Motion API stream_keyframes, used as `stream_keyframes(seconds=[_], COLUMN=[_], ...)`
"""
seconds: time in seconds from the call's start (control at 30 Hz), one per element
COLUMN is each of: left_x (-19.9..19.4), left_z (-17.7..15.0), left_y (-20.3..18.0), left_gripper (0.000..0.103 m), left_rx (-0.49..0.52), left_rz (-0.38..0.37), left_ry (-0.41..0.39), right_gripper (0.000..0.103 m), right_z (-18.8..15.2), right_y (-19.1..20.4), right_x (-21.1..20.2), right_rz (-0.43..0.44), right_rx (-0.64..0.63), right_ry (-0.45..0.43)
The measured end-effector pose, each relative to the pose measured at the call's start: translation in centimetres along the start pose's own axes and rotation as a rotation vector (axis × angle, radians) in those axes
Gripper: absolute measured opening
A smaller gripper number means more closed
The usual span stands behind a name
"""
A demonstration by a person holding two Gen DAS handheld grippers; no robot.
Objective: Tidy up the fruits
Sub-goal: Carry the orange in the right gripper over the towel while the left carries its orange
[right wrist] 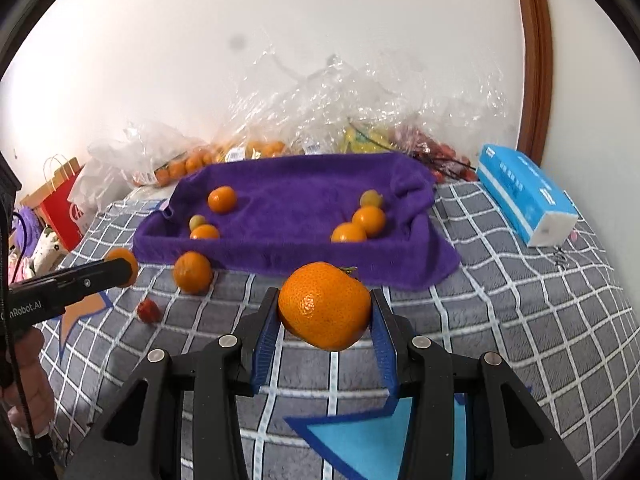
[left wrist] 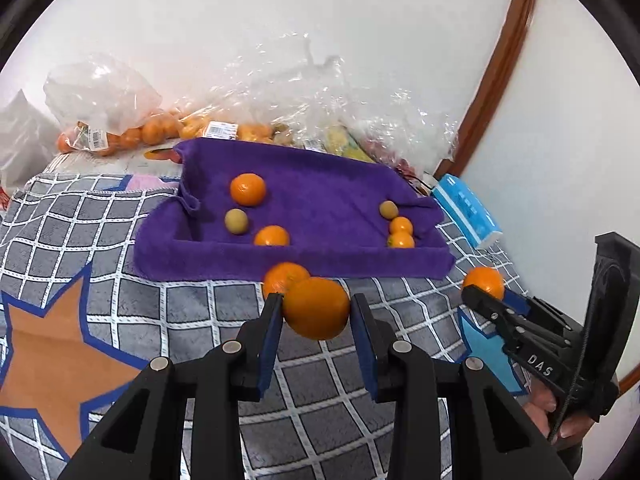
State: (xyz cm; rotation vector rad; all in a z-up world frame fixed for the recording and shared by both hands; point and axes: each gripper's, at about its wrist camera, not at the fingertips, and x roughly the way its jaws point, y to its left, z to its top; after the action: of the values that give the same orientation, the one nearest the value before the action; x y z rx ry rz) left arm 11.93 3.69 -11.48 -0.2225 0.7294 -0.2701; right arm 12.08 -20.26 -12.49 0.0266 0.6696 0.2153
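My left gripper [left wrist: 316, 308] is shut on an orange [left wrist: 317, 308] and holds it above the checked bedspread, just in front of the purple towel-lined tray [left wrist: 320, 184]. My right gripper [right wrist: 325, 312] is shut on a second orange [right wrist: 325, 311] in front of the tray's near edge [right wrist: 288, 256]. The tray holds several oranges [left wrist: 248, 189] and small greenish fruits [left wrist: 236, 221] in a left group and a right group [right wrist: 369, 220]. A loose orange [right wrist: 193, 272] lies on the bedspread before the tray. A small red fruit [right wrist: 148, 310] lies near it.
Clear plastic bags of oranges [left wrist: 120, 132] and other fruit [right wrist: 360, 136] are piled behind the tray against the wall. A blue tissue pack [right wrist: 524, 196] lies to the right. A red paper bag [right wrist: 60, 200] stands at the far left.
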Motion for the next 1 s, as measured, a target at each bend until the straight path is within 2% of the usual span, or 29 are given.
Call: stream_keyframes(seconds=[0.2,0.33,0.73,0.87,1.0], left_x=[-0.2,-0.2,1.6,3.2,4.7], left_z=[1.4,3.0,7.3,8.2,8.0], left_y=[0.7,0.9,1.5,2.5,3.7], left_gripper=[0.033,0.033,0.033,0.033,0.033], left_rx=[-0.009,-0.007,-0.039,-0.061,-0.073], left_rz=[0.005,0.035,0.105,0.131,0.156], left_ry=[-0.025,-0.045,-0.103,-0.111,-0.121], right_gripper=[0.043,0.043,0.043,0.043,0.043], right_z=[2.0,3.9,9.7,10.6,9.9], right_y=[0.5,1.3,1.9,1.6,0.9], right_x=[-0.1,0.3,2.5,4.3,6.2], right_rz=[-0.003,-0.016,0.027,0.038,0.029], right_rx=[-0.023,-0.050,-0.043,-0.018,-0.006], right_ry=[-0.030,-0.043,-0.105,-0.098,-0.073])
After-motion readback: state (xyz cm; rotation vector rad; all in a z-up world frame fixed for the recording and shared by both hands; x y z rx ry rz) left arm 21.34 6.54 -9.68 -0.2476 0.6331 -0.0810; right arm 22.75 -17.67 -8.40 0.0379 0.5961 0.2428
